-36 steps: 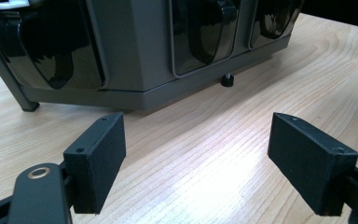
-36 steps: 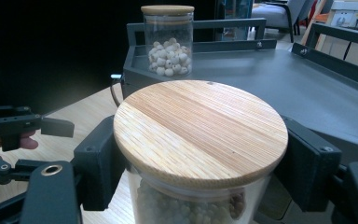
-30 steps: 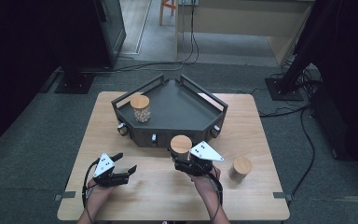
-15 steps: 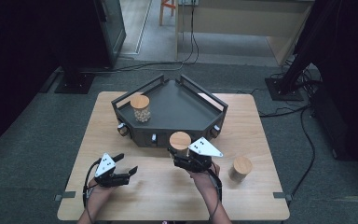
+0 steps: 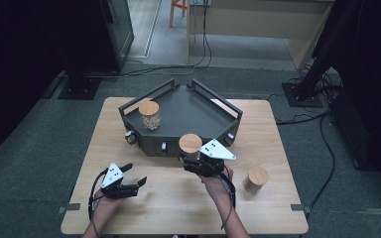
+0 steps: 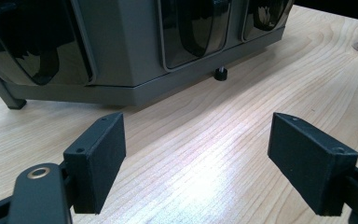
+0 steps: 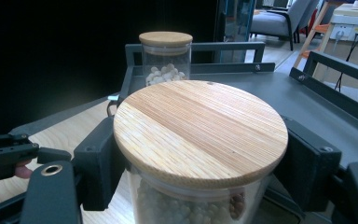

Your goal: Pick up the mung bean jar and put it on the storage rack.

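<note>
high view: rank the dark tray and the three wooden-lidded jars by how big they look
1. dark tray, by far the largest
2. The three jars look alike: held jar in the right gripper, tray jar, table jar. No ranking.

A light wooden table (image 5: 144,208) stands on grey carpet (image 5: 25,163), with black stand bases (image 5: 79,88) and cables (image 5: 297,119) behind, and a pale desk (image 5: 258,22) beyond

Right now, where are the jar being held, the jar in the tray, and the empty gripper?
Held jar (image 7: 200,130), right gripper view, on its wooden lid.
Tray jar (image 5: 149,108), high view, on its lid.
Left gripper (image 6: 214,161), left gripper view, between its open jaws.
</note>
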Available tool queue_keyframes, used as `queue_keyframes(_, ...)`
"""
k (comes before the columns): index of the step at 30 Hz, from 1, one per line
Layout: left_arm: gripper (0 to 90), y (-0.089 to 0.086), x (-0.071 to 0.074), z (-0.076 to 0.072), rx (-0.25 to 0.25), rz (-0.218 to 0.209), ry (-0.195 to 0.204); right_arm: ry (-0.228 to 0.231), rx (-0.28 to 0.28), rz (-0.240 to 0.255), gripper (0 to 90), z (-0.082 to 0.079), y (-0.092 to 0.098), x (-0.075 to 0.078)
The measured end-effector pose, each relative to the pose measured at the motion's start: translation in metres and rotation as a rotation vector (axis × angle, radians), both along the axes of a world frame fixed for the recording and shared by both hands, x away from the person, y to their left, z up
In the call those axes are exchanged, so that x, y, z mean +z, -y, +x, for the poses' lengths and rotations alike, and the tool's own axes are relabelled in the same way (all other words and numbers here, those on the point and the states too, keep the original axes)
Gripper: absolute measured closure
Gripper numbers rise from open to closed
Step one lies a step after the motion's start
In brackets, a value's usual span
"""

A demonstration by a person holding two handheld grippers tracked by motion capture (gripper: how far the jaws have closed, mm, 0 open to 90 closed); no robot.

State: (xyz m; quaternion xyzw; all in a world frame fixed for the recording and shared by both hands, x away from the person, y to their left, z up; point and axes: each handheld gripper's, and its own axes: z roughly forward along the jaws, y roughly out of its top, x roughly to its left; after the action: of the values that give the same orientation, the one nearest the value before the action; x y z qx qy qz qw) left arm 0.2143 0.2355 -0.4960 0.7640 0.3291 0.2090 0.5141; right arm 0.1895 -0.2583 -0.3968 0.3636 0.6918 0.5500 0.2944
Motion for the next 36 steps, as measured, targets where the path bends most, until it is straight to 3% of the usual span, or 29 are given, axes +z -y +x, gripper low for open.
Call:
queue_keyframes(17, 18.7, 0.000, 0.000, 0.002, -0.008, -0.002, -0.009, -0.015, 0.001, 0.009, 24.9, 0.011, -0.003, 0.005)
queue_keyframes(36, 18.7, -0.001, 0.000, 0.002, -0.010, -0.006, -0.011, -0.008, 0.002, -0.016, 24.9, 0.021, -0.009, 0.016)
